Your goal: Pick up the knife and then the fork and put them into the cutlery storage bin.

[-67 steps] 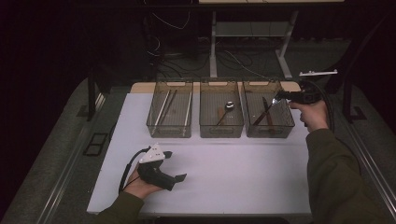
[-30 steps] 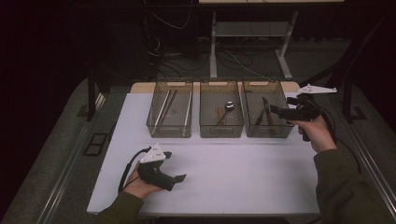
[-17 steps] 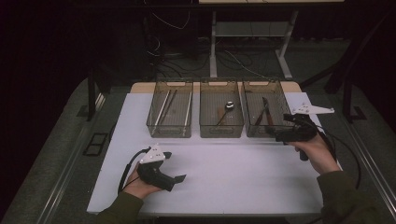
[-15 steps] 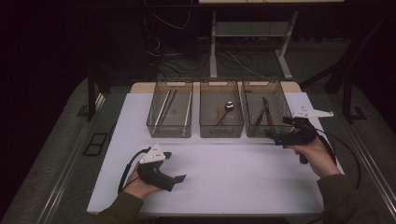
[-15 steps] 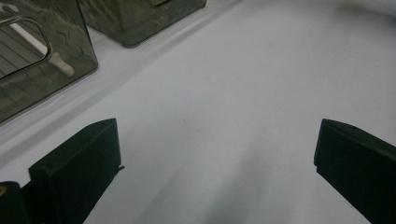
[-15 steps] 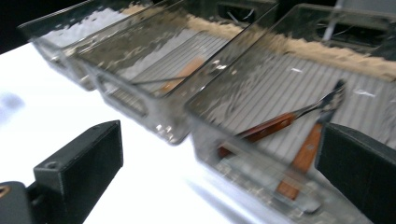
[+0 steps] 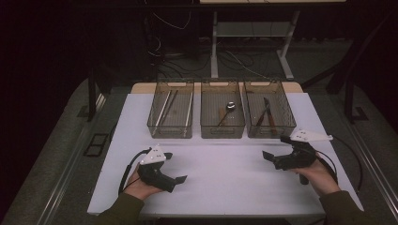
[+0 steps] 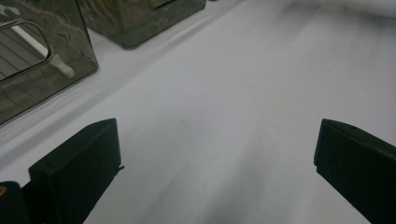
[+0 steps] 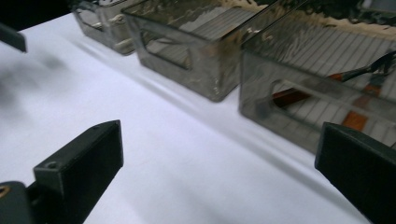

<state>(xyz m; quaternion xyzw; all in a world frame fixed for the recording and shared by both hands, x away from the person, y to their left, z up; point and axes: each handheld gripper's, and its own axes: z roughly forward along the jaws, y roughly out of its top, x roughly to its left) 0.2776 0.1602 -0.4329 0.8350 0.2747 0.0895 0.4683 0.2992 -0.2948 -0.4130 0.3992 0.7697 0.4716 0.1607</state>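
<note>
Your right gripper [image 7: 268,158] sits low over the white table surface [image 7: 225,183], just in front of the right bin [image 7: 268,108], with its jaws pointing toward the middle of the table. Its jaws have just been opening and now stand wide apart with nothing between them; in the right gripper view, bare white surface shows between the two black jaws. Your left gripper [image 7: 180,179] rests near the front left of the table, also spread wide and empty, jaws pointing right.

The three clear bins stand in a row along the far edge. The left bin [image 7: 171,110] holds long pale sticks, the middle bin [image 7: 222,108] holds a spoon-like utensil [image 7: 227,110], and the right bin holds dark utensils with brownish handles [image 7: 265,114]; their exact type is hard to make out at this light level. All of these items lie inside their bins, apart from both grippers.

The broad strip of table between the bins and the front edge is open between your two grippers. The right gripper is near the table's right edge, with its cable trailing over that side. The left hand [image 7: 141,185] lies close to the front edge.
</note>
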